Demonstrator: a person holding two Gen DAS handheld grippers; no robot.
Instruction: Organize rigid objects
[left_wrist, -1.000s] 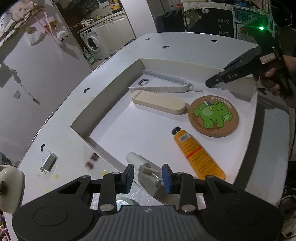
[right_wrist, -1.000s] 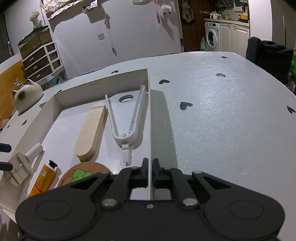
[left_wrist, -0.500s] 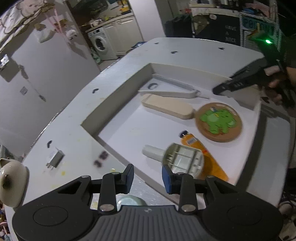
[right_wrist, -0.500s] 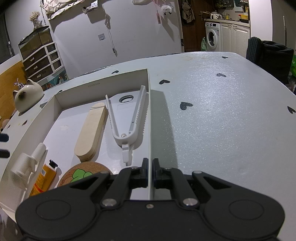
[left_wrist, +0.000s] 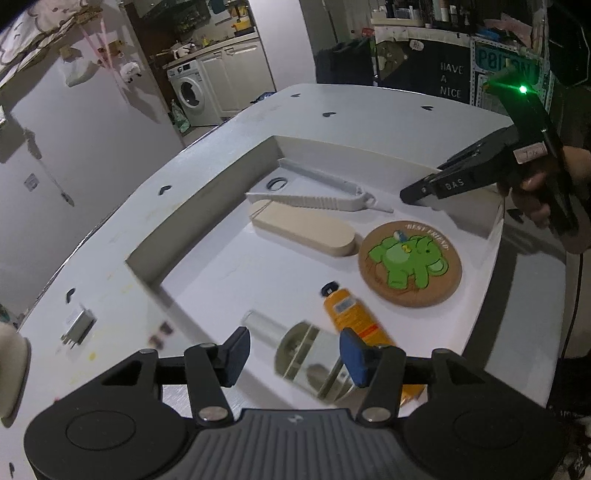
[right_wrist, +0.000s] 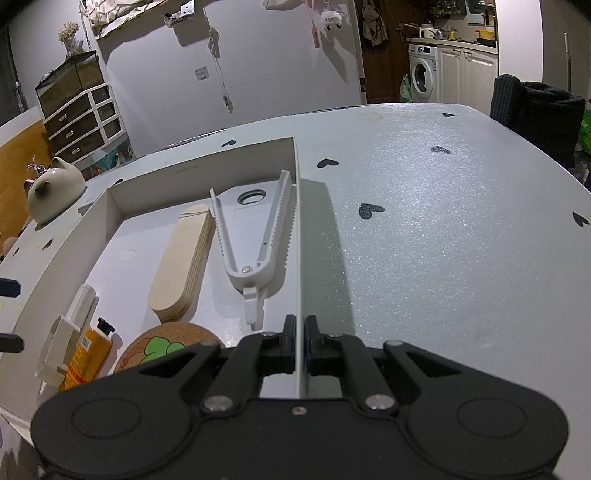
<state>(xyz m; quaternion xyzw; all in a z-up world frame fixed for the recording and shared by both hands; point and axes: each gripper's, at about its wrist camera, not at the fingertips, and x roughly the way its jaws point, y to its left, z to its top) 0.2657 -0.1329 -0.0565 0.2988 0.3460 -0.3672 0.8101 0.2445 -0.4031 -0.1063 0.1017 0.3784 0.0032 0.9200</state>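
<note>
1. My left claw (left_wrist: 291, 354) hangs low at 6 o'clock in its own view, fingers wide apart and empty. A second ago those fingers framed the white plastic holder (left_wrist: 314, 360) at the tray's near edge; half a second ago it already lay free, and now it rests inside the tray (left_wrist: 207, 218), tipped against the orange tube (left_wrist: 354, 325). I judge this item delivered and the claw backing off.

2. Further out, toward 1 o'clock, the cork coaster (left_wrist: 410, 266) with the green elephant, the stack of wooden sticks (left_wrist: 303, 227) at 12 o'clock and the white tongs (left_wrist: 317, 199) beyond them sit as they did a second ago.

3. My right claw (right_wrist: 300, 341) is pinched on the tray's right wall at 6 o'clock of its view, unmoved across all three moments; I read it as steadying the tray.

4. On the table outside the tray at 9 o'clock, the left view shows a small white plug (left_wrist: 77, 325), which the right view misses. That looks like a piece not yet sorted.

5. The right view shows the holder (right_wrist: 61, 347) side on, its tube end pointing toward 12 o'clock, where the left view blurs it. It also shows a cat-eared ceramic pot (right_wrist: 53, 190) at 10 o'clock.
</note>
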